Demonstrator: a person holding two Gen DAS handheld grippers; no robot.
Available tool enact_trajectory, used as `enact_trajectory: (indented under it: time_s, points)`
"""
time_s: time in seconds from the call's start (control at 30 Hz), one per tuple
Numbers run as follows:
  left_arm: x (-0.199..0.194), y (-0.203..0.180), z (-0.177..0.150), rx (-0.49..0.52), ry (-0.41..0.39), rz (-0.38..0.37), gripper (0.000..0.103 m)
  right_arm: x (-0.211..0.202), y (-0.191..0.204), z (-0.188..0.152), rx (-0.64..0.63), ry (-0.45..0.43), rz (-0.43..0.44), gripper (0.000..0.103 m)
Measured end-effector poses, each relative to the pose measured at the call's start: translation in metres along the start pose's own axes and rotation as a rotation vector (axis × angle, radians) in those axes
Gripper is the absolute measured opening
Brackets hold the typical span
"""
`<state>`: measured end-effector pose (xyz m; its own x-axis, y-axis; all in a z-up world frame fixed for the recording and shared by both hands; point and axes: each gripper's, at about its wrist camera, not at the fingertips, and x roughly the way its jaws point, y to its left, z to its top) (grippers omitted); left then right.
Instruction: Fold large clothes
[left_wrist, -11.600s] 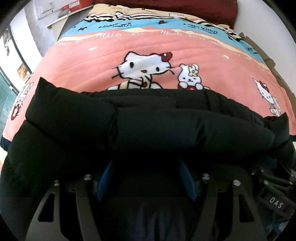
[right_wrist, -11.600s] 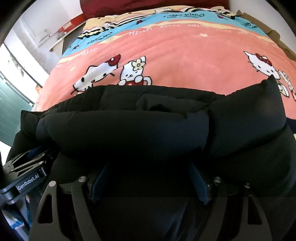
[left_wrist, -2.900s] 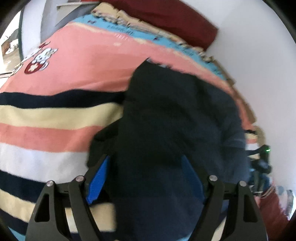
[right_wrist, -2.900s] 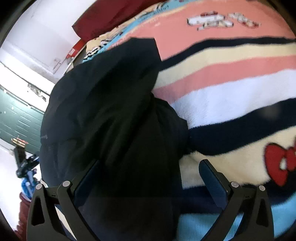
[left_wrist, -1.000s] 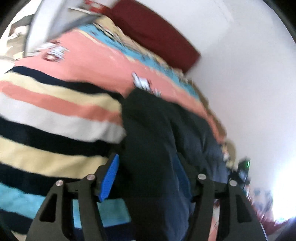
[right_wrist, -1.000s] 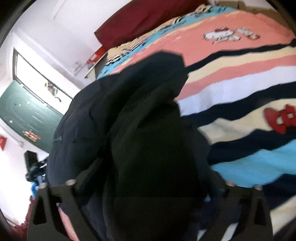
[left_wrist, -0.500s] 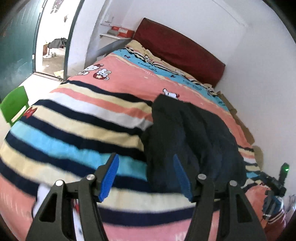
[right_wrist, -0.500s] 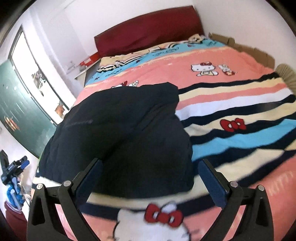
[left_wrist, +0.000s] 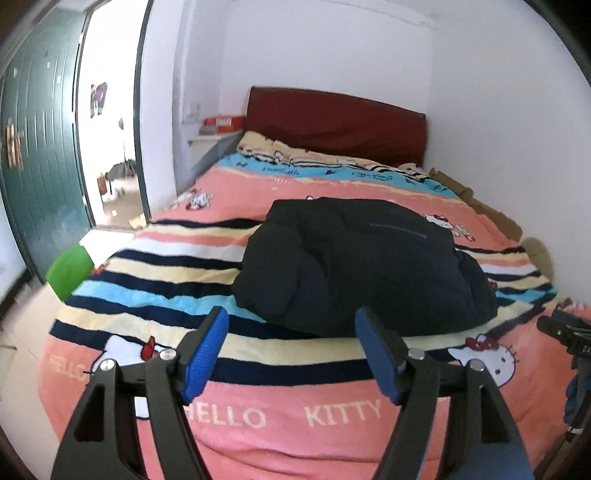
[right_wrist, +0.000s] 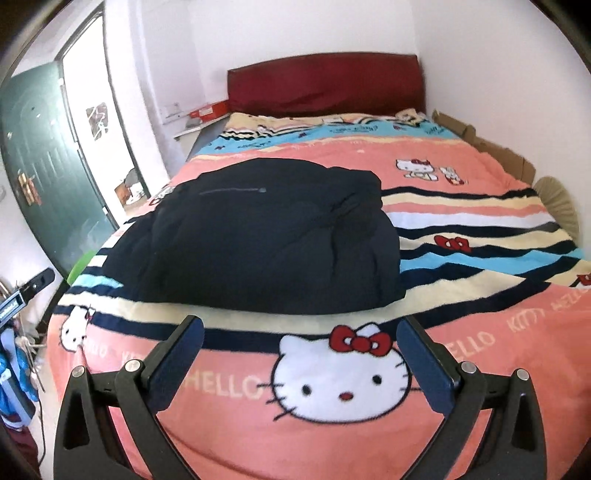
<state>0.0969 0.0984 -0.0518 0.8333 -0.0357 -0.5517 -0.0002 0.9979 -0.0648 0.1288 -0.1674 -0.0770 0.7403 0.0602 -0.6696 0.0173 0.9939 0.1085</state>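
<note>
The dark padded jacket (left_wrist: 362, 266) lies folded into a thick bundle on the bed (left_wrist: 258, 417), resting on the striped band of the pink cartoon-cat blanket (right_wrist: 480, 206), roughly midway between the foot edge and the dark red headboard (left_wrist: 336, 122). Nothing grips it.

Left tongs (left_wrist: 291, 350): the jaws are opening, with blue pads (left_wrist: 207, 350) spread wide. No fabric lies between them; only the blanket shows in the gap. The tongs hang above the foot of the bed, clear of the jacket.

Right tongs (right_wrist: 301, 363): released, jaws wide apart, nothing between them. They hang over the cat face printed near the foot edge, clear of the jacket.

View differences:
- The left wrist view shows the jacket's left side as rounded, bulging folds, with a pocket zip line on top. It also shows a green chair (left_wrist: 70, 267) beside the bed, an open doorway (left_wrist: 110, 122) and a dark green door (left_wrist: 37, 147).
- The right wrist view shows the jacket's right edge, puckered with a seam, and the zip line ending in a small pull. It also shows cardboard (right_wrist: 487, 144) along the wall side of the bed.
- Each view catches part of the other tool at its outer edge.
</note>
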Motion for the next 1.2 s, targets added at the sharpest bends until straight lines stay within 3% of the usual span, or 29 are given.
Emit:
enact_trajectory:
  time_s: [0.17,0.27,0.47,0.7,1.2]
  points:
    - [-0.028,-0.03,-0.008,0.054,-0.064,0.073,0.07,-0.016,0.012,-0.016,-0.02,-0.033,-0.008,0.102]
    - [-0.038,-0.04,-0.014,0.069,-0.088,0.068,0.07,-0.021,0.017,-0.024,-0.033,-0.038,-0.006,0.102]
    - [-0.05,-0.055,-0.021,0.092,-0.128,0.18,0.07,-0.027,0.018,-0.037,-0.018,-0.046,-0.006,0.102]
    - [-0.058,-0.056,-0.026,0.082,-0.15,0.174,0.07,-0.034,0.014,-0.045,-0.014,-0.059,-0.025,0.102]
    - [-0.047,-0.053,-0.038,0.091,-0.105,0.139,0.07,-0.034,-0.005,-0.058,-0.012,-0.082,-0.102,0.102]
